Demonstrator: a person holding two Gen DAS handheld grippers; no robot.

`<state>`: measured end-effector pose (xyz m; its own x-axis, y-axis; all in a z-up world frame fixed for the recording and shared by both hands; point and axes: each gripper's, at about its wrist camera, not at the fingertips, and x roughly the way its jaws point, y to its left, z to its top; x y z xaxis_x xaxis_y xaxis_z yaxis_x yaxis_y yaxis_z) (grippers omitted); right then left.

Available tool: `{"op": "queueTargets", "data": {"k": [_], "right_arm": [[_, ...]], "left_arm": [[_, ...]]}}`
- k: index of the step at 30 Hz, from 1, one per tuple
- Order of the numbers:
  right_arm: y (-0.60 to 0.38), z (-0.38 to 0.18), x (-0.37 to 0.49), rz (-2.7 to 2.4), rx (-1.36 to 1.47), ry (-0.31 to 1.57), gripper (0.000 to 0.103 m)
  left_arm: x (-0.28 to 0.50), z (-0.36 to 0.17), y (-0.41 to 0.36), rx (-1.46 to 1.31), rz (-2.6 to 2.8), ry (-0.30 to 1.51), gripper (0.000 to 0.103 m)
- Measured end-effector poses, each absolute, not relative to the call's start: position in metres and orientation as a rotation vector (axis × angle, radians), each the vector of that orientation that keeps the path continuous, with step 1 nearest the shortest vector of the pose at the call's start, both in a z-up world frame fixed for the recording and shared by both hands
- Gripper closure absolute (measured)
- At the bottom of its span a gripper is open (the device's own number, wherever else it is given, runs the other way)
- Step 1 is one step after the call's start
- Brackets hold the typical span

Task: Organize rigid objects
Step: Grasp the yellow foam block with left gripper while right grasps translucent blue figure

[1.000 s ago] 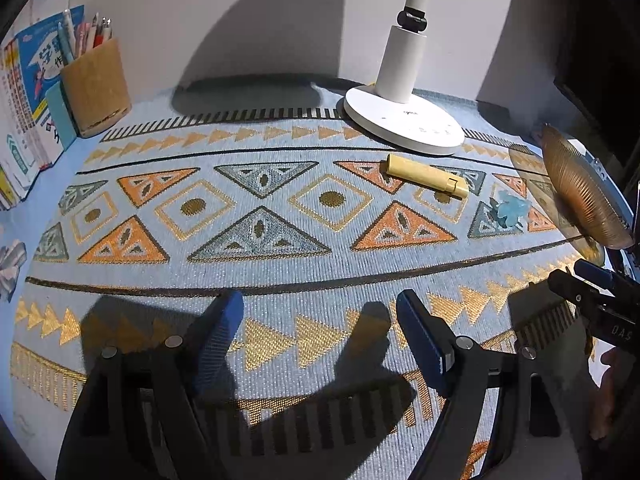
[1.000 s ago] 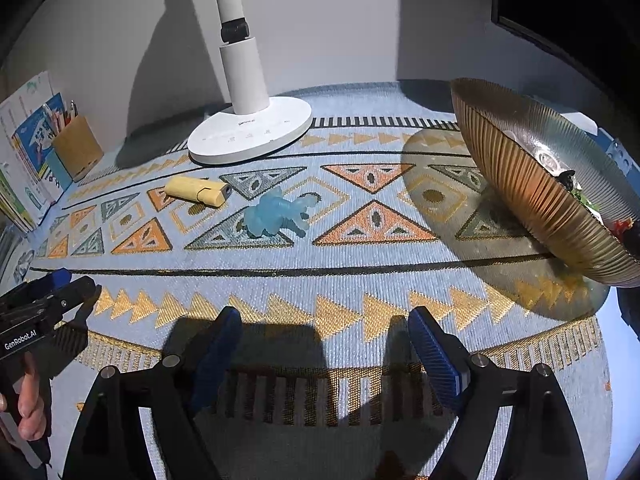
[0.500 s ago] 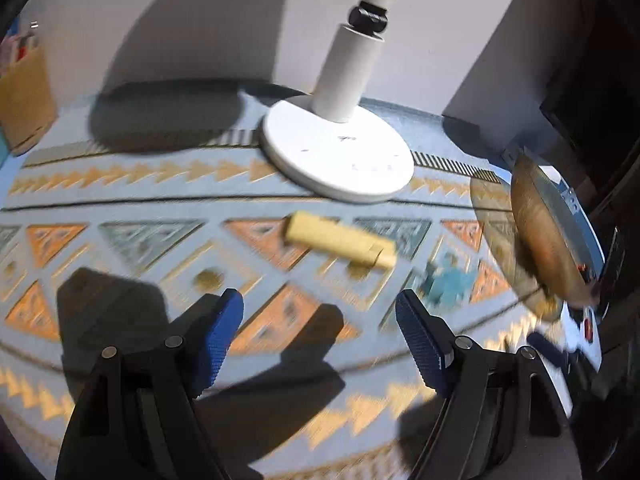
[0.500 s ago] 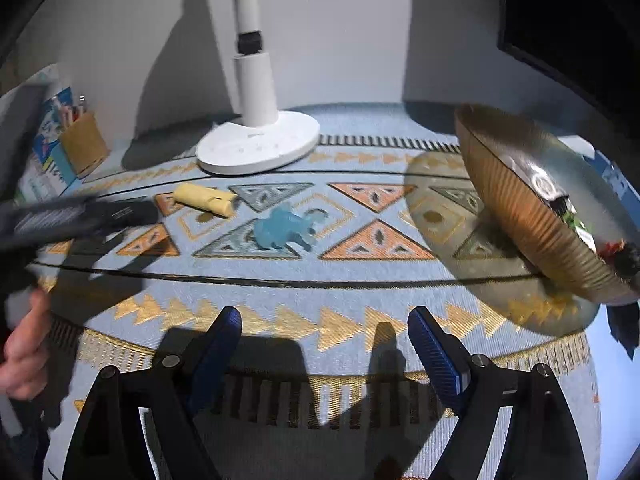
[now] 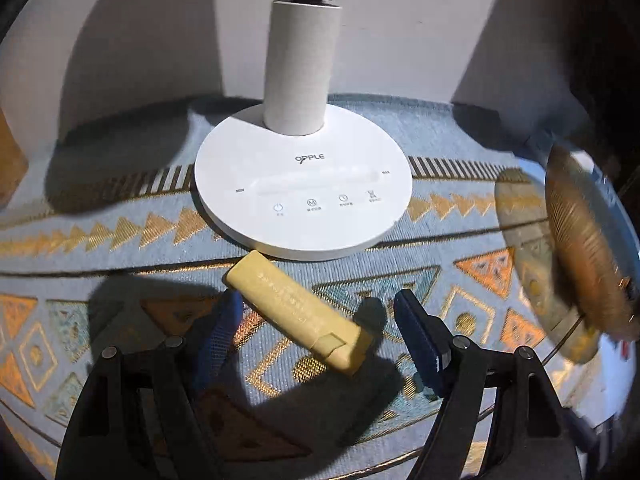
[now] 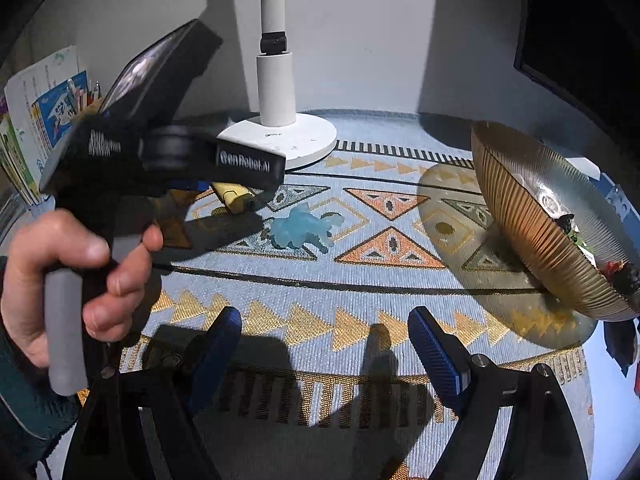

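Observation:
A yellow oblong block (image 5: 296,312) lies slantwise on the patterned cloth, just in front of the white lamp base (image 5: 304,188). My left gripper (image 5: 320,316) is open and straddles the block, with neither blue pad pressing on it. In the right wrist view the same block (image 6: 234,196) peeks out under the left gripper's black housing (image 6: 172,152), held by a hand (image 6: 60,272). A pale blue toy figure (image 6: 304,228) lies mid-cloth. My right gripper (image 6: 324,332) hangs open over the near edge with nothing between its fingers.
A ribbed amber glass bowl (image 6: 532,220) with small items inside stands tilted at the right, and shows in the left wrist view as the bowl (image 5: 588,252). Books and a pen holder (image 6: 40,120) fill the left corner. A dark screen (image 6: 580,40) stands at back right.
My left gripper has moved forward across the cloth to the lamp base and now straddles the yellow block. It has entered the right wrist view from the left. My right gripper stayed put.

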<state>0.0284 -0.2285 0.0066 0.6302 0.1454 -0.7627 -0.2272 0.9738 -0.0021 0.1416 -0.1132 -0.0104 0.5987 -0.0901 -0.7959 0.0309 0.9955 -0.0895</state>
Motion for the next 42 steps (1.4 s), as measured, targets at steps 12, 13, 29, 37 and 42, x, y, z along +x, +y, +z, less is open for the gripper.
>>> {"op": "queueTargets", "data": {"k": [12, 13, 29, 37, 42], "right_arm": [[-0.23, -0.001, 0.044, 0.283, -0.037, 0.986, 0.019], [-0.231, 0.0, 0.05, 0.291, -0.016, 1.003, 0.019], [-0.19, -0.011, 0.115, 0.235, -0.091, 0.991, 0.038], [-0.185, -0.003, 0.106, 0.253, -0.122, 0.923, 0.051], [-0.193, 0.002, 0.092, 0.274, -0.079, 0.924, 0.051]], "left_arm": [[0.086, -0.002, -0.065, -0.002, -0.216, 0.914, 0.08], [0.084, -0.004, -0.064, -0.007, -0.219, 0.915, 0.08], [0.106, -0.01, -0.084, 0.064, -0.269, 0.927, 0.072], [0.102, -0.012, -0.085, 0.066, -0.234, 0.894, 0.081], [0.09, -0.003, -0.078, 0.027, -0.239, 0.885, 0.081]]}}
